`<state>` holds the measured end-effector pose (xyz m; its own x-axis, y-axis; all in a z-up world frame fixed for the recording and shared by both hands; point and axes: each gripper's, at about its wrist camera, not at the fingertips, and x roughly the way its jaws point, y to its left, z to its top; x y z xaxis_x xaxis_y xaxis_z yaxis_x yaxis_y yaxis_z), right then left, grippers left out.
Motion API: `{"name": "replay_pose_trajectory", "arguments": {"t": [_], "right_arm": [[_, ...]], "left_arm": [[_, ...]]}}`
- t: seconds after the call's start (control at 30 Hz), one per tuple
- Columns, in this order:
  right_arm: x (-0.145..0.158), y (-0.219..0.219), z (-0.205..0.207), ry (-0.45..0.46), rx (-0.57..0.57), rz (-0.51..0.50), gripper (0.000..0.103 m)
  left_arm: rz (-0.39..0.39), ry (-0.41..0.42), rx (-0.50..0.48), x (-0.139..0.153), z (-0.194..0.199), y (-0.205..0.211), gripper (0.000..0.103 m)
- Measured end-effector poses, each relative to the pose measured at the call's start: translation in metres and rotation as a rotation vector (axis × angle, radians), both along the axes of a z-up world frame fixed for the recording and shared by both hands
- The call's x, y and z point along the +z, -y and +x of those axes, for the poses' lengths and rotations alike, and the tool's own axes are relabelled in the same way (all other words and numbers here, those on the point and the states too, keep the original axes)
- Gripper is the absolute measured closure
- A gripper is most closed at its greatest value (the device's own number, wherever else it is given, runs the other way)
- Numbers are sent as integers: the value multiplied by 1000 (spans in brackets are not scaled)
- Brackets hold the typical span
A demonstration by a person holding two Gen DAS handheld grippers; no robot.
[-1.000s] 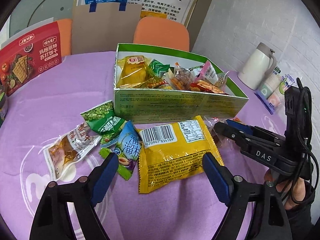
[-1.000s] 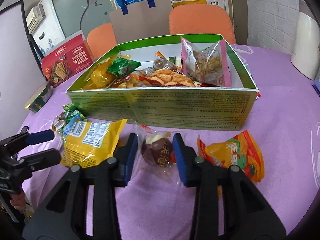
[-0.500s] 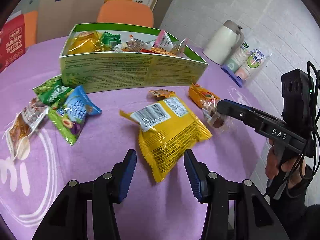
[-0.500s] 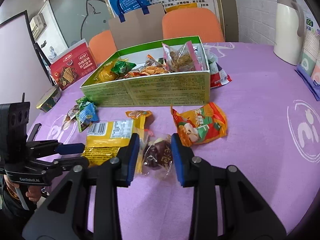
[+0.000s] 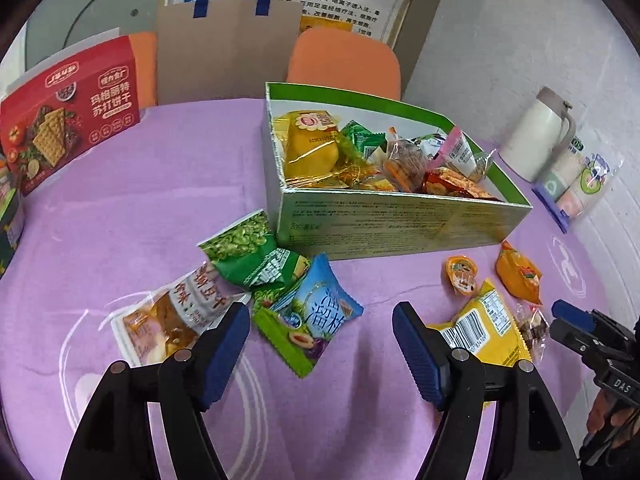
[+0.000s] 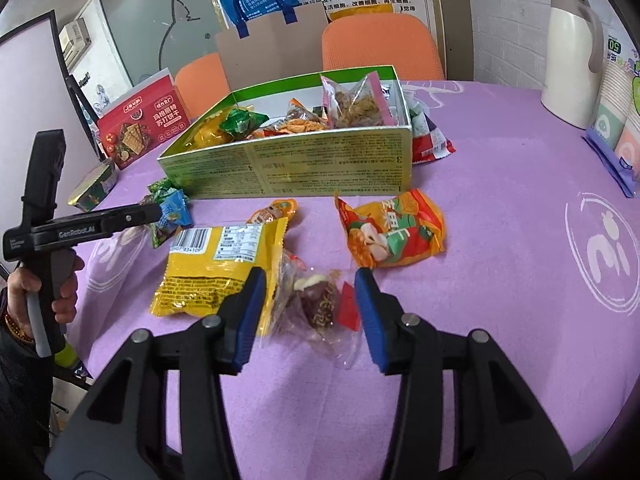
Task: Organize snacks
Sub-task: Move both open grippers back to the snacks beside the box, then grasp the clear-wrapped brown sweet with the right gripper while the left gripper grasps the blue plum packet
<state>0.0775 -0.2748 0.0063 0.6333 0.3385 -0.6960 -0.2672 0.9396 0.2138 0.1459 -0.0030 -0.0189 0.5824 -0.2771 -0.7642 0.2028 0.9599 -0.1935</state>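
A green open box full of snack packs stands on the purple table. In front of it lie loose snacks. My left gripper is open, with a blue-green pack just ahead between its fingers, beside a green pea pack and a clear tofu pack. My right gripper is open around a clear pack with a dark date, which lies on the table. A yellow barcode pack and an orange pack lie nearby.
A red cracker box stands at the back left. A white jug and a cup sleeve stand at the right. A small orange jelly cup lies by the box. Orange chairs and a paper bag stand behind.
My left gripper has swung left from the yellow pack to the blue-green pack and opened wider. My right gripper has opened wider; the date pack lies between its fingers.
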Motion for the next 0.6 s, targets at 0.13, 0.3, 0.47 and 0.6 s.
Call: {"name": "replay_pose_trajectory", "arguments": {"t": [0.13,0.3,0.47,0.6], "right_arm": [[-11,4,-4,-35,-8,2,55],[-15,7,-1,-54,-7,46,55],[-18,3,0,-63,-1,50,55],[-15,0,-4,-51,-1,44,55]], "left_arm": [[48,0,-10,-11,4,11,32],[-33,-82,-64,-19,-15,4,63],[-37,-34,-55,-7,-30,8,59],[2,6,-50,4,-10,15,55]]}}
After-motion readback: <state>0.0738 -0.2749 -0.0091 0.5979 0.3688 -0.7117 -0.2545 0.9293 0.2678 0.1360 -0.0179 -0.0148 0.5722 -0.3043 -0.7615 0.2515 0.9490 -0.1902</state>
